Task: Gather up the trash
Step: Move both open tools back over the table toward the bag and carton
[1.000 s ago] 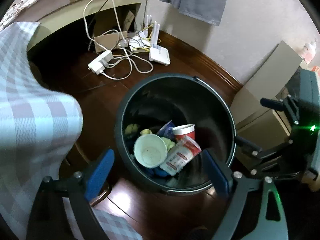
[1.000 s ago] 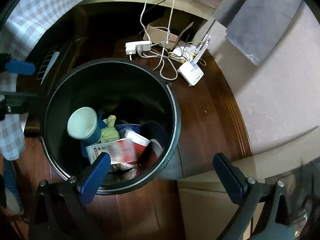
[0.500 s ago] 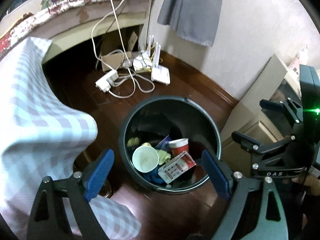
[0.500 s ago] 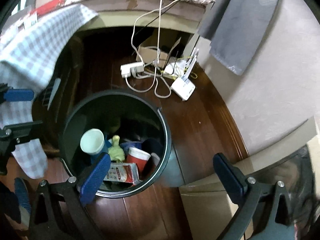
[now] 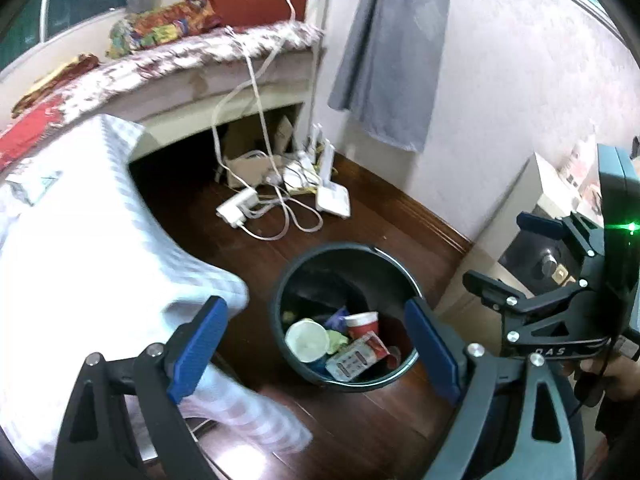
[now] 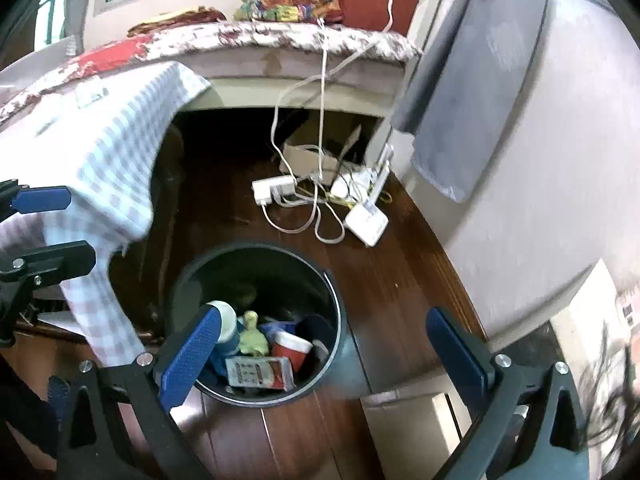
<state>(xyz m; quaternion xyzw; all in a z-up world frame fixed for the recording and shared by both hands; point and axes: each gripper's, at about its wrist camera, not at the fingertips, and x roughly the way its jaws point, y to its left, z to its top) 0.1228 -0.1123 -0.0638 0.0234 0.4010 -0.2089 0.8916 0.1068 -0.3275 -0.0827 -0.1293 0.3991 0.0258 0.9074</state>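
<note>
While claws gape empty, the bin [image 5: 316, 276] stands upright.

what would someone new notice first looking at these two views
Probably the round black trash bin on the dark wooden floor, holding a white paper cup, a red cup and a flattened red-and-white carton. Both blue-padded grippers, left and right, hang open and empty above it. Behind it, a tangle of white cables and a power strip lies by the bed.
</note>
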